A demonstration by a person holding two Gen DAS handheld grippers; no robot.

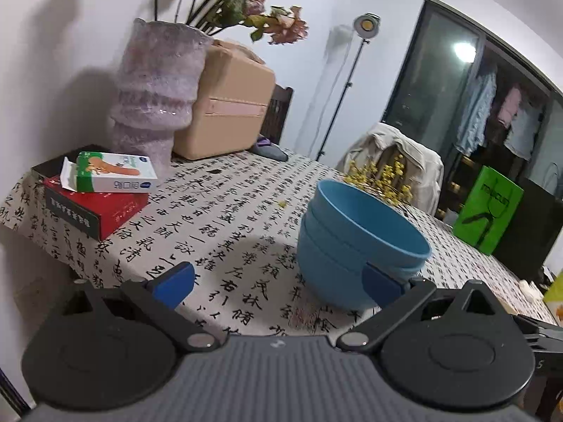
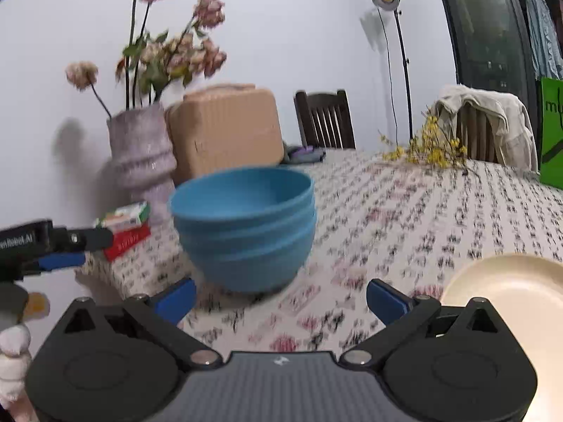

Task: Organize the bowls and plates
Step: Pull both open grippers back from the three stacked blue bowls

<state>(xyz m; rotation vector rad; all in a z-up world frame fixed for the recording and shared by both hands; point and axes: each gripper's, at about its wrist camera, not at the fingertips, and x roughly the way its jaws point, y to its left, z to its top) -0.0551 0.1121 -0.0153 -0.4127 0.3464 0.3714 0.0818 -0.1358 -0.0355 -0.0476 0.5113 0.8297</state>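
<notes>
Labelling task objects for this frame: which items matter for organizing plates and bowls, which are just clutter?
Job:
- stack of blue bowls
- cream plate

Clutter:
- vase of dried flowers
- tan case
- red box with white-green carton on top
- yellow flower sprigs
- green bag

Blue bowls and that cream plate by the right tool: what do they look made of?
The blue bowls, three nested by the rim lines, look like matte moulded plastic or a similar composite: even colour, thin rims, no glaze shine. The cream plate has a soft satin surface with only dull highlights, so probably the same kind of plastic, though glazed ceramic cannot be ruled out.
</notes>
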